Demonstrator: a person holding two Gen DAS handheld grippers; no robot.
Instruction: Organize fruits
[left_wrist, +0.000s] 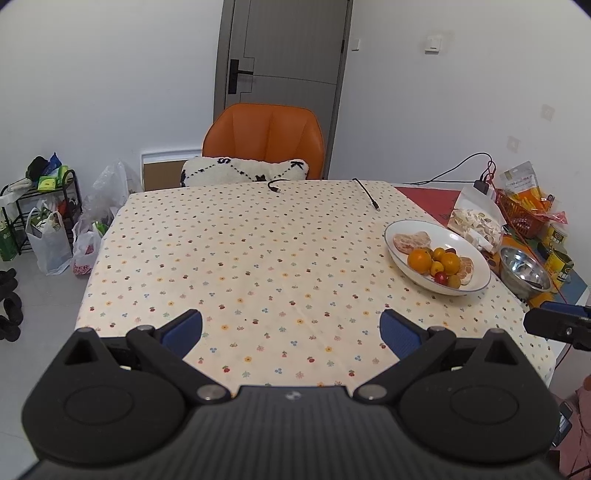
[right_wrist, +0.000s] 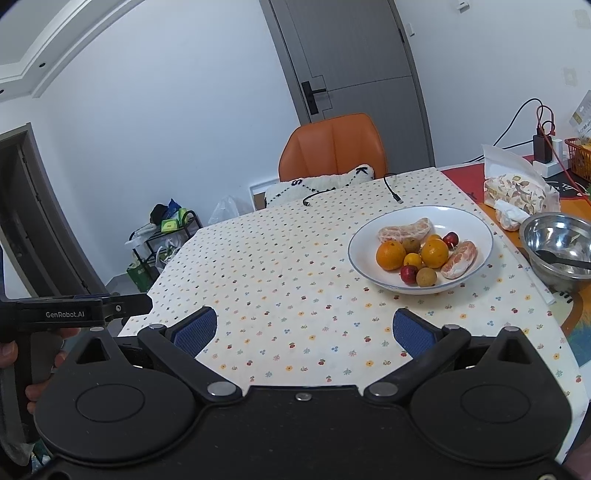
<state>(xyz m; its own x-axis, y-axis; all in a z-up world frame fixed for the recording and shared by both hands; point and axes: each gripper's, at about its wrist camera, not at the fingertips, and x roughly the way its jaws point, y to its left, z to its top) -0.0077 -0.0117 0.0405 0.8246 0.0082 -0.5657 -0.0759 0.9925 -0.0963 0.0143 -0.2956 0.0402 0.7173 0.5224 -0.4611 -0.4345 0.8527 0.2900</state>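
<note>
Both grippers are held low over the near edge of the table covered by a cream cloth printed with small flowers (left_wrist: 258, 240). The left gripper (left_wrist: 291, 332) has its blue-padded jaws spread wide, nothing between them; the right gripper (right_wrist: 304, 334) is likewise wide open and empty.

The white shallow bowl with a thin blue rim (right_wrist: 476, 225) stands on the right part of the cloth, near its right edge. In it are seen two round oranges (right_wrist: 390, 255), peeled citrus pieces (right_wrist: 406, 229), small yellow fruits and small red fruits (right_wrist: 409, 274) — all gathered toward the bowl's middle and near side.

Open room: the whole left and centre of the cloth is bare, from the near edge to the far edge, where two black cable ends (left_wrist: 365, 194) lie. Beyond the far edge an orange padded chair (left_wrist: 264, 136) with a white cushion is pushed in, before a grey door.

Right of the bowl the space is crowded: a steel mixing bowl (right_wrist: 554, 236) just beside it, a clear packet of wrapped sweets (right_wrist: 517, 188) behind, an orange mesh basket further right.

Only in the right wrist view: a black spoon inside the steel bowl, the left gripper's handle gripped by a hand (right_wrist: 22, 369), and a dark doorway at far left. Only in the left wrist view: yellow tins beyond the steel bowl, and floor clutter — plastic bags and a black rack (left_wrist: 40, 218) left of the table.
</note>
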